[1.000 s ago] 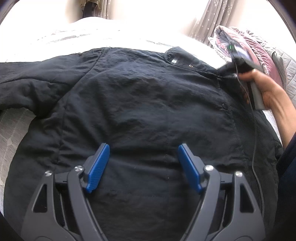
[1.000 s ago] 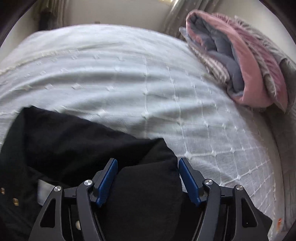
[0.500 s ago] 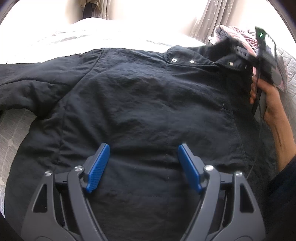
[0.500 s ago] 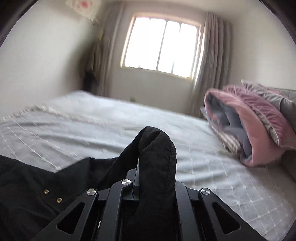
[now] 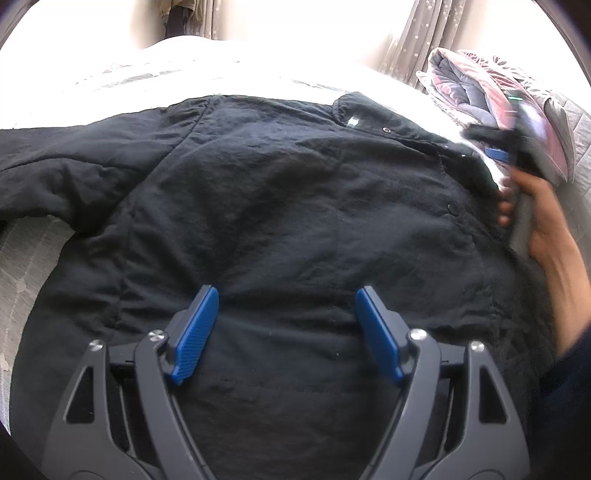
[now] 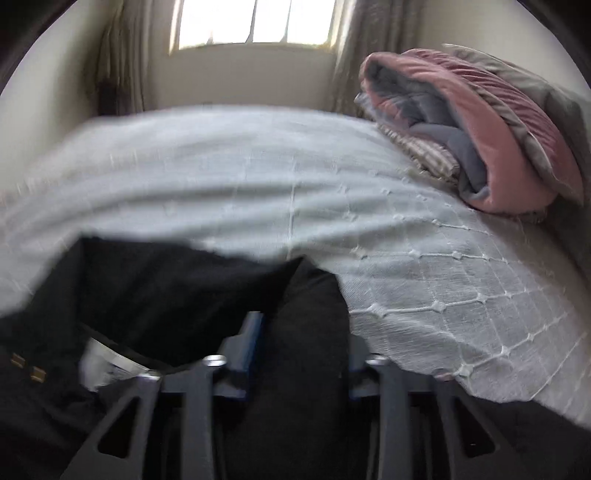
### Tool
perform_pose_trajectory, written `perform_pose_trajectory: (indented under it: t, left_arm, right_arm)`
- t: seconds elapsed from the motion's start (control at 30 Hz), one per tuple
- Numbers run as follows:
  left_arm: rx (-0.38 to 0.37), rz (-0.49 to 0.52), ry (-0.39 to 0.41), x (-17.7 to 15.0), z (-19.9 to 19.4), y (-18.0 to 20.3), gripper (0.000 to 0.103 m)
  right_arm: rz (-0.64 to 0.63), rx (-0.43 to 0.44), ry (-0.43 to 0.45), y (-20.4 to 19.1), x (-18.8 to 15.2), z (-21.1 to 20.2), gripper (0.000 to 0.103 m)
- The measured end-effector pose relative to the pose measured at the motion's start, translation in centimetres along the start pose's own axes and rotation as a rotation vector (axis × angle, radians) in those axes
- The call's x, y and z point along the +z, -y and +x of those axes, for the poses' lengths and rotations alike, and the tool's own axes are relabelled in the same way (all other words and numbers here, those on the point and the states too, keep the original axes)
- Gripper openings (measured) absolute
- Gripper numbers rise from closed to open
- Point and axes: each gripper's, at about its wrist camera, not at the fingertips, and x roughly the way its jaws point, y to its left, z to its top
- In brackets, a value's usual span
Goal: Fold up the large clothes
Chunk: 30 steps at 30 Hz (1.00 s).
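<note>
A large black jacket (image 5: 280, 206) lies spread on the bed, collar at the far right, one sleeve stretched out to the left. My left gripper (image 5: 284, 325) is open and rests on the jacket's lower body with nothing between its blue pads. My right gripper (image 6: 301, 350) is at the jacket's collar corner (image 6: 306, 314), its jaws partly closed around a fold of the black cloth; the view is blurred. It also shows in the left wrist view (image 5: 498, 155), held by a hand at the jacket's far right edge.
A pale quilted bedspread (image 6: 424, 266) covers the bed. A folded pink and grey quilt (image 6: 480, 129) lies at the bed's far right. Curtains and a window (image 6: 255, 22) are behind the bed.
My right gripper closed on the collar corner, lifted it, and has now come back down toward the bed. My left gripper has stayed open in place.
</note>
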Motion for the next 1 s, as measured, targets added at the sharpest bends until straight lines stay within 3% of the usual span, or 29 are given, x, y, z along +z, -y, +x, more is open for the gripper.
perform_pose_trajectory:
  t: [0.07, 0.13, 0.27, 0.33, 0.4, 0.43, 0.47, 0.53, 0.57, 0.63, 0.77, 0.93, 1.0]
  left_arm:
    - [0.0, 0.007, -0.002, 0.1, 0.0, 0.2, 0.08]
    - [0.008, 0.015, -0.004, 0.1, 0.1, 0.4, 0.081]
    - [0.015, 0.024, -0.006, 0.1, 0.2, 0.6, 0.082]
    - [0.011, 0.022, -0.004, 0.0, 0.1, 0.6, 0.082]
    - [0.01, 0.025, -0.001, 0.0, 0.2, 0.7, 0.082]
    - [0.005, 0.027, 0.0, -0.1, 0.1, 0.7, 0.082]
    - [-0.004, 0.027, 0.005, -0.2, 0.0, 0.6, 0.082]
    - [-0.027, 0.021, 0.006, -0.4, -0.3, 0.2, 0.082]
    - [-0.045, 0.017, 0.001, -0.6, -0.6, -0.2, 0.082]
    - [-0.041, 0.017, -0.019, -1.1, -1.6, -0.7, 0.082]
    - [-0.002, 0.043, -0.071, -1.7, -5.4, -1.6, 0.082]
    - [0.048, -0.036, -0.002, -2.7, -12.6, -5.0, 0.082]
    - [0.115, -0.09, 0.012, -3.3, -14.5, -6.5, 0.082]
  right_arm:
    - [0.128, 0.025, 0.106, 3.2, -0.7, -4.0, 0.078]
    - [0.152, 0.087, 0.099, 5.4, -1.4, -6.8, 0.078]
    - [0.097, 0.09, -0.094, 8.3, -5.9, -10.8, 0.078]
    - [0.156, 0.133, -0.196, 11.2, -10.3, -12.5, 0.078]
    - [0.256, 0.12, -0.37, 14.7, -15.0, -11.8, 0.076]
    - [0.291, 0.185, -0.368, 16.0, -16.6, -12.1, 0.075]
    - [0.277, 0.225, -0.3, 16.7, -17.4, -13.6, 0.075]
    - [0.234, 0.068, -0.348, 17.7, -18.6, -15.7, 0.075]
    - [0.264, 0.035, -0.36, 18.6, -19.2, -16.8, 0.075]
    - [0.422, 0.106, -0.294, 21.6, -20.5, -19.9, 0.076]
    - [0.729, 0.088, -0.224, 29.0, -24.4, -24.4, 0.076]
    - [1.021, 0.125, -0.167, 35.8, -29.6, -25.6, 0.076]
    - [1.067, 0.141, -0.154, 36.7, -30.1, -25.4, 0.076]
